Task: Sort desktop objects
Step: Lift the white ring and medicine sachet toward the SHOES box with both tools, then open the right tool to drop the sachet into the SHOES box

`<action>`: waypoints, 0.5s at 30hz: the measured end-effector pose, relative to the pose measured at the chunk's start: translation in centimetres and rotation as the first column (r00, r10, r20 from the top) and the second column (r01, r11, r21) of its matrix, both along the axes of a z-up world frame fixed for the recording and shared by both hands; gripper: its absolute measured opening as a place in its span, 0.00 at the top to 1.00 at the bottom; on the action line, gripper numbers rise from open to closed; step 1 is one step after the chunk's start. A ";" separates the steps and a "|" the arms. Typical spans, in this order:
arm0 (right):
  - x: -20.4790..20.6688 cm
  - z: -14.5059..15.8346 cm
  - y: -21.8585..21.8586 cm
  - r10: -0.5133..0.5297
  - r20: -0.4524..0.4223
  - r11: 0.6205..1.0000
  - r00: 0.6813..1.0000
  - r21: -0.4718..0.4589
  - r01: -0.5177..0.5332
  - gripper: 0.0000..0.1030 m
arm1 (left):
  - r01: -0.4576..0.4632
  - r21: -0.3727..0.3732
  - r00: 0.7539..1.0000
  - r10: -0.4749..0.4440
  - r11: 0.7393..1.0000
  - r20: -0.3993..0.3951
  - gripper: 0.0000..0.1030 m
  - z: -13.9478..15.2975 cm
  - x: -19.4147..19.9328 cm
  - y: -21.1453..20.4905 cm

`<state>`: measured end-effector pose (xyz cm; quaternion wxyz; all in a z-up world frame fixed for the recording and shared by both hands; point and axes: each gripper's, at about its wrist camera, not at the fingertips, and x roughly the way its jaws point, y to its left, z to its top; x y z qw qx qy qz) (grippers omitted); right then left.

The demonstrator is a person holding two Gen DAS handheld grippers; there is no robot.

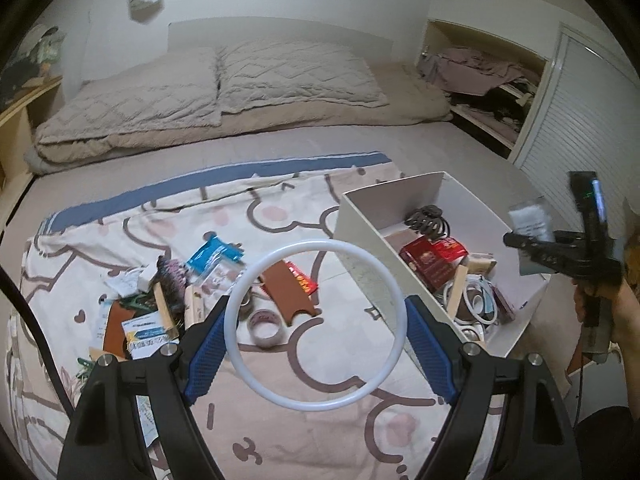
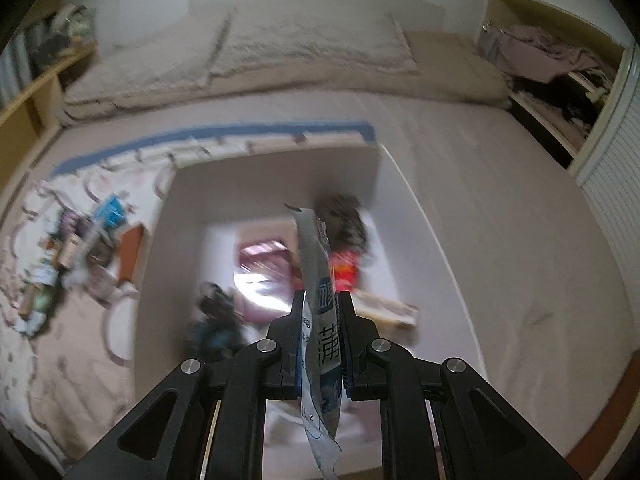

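Observation:
My left gripper (image 1: 316, 316) is shut on a large white ring (image 1: 240, 300), gripped across its width between the blue pads and held above the patterned blanket (image 1: 340, 360). A pile of small objects (image 1: 192, 292) lies to the left: a hairbrush, a tape roll (image 1: 265, 328), a blue packet (image 1: 216, 254), a brown card (image 1: 290, 292). My right gripper (image 2: 320, 320) is shut on a grey-white sachet (image 2: 316, 264), held above the white box (image 2: 280, 172). It also shows in the left wrist view (image 1: 532, 236), over the box (image 1: 400, 196), which holds several items.
The blanket lies on a bed with two pillows (image 1: 216, 80) at the far end. An open cupboard with clothes (image 1: 480, 72) and a louvred door (image 1: 572, 140) stand at the right. A wooden shelf (image 1: 20, 112) is at the left.

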<state>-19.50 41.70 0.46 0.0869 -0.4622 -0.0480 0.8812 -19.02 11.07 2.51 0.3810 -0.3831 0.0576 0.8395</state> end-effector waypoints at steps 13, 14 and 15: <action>-0.8 -5.2 2.3 -0.078 0.216 0.976 0.973 0.215 0.030 0.86 | 0.017 0.033 1.000 -0.017 0.999 -0.004 0.19 0.9 0.9 1.8; -0.8 -5.6 2.3 -0.085 0.236 0.972 0.968 0.235 0.028 0.86 | 0.019 0.037 1.000 -0.019 0.999 -0.003 0.19 0.9 1.0 2.0; -0.9 -5.9 2.4 -0.086 0.247 0.968 0.965 0.251 0.022 0.86 | 0.021 0.039 1.000 -0.021 0.999 -0.003 0.19 1.0 1.0 2.2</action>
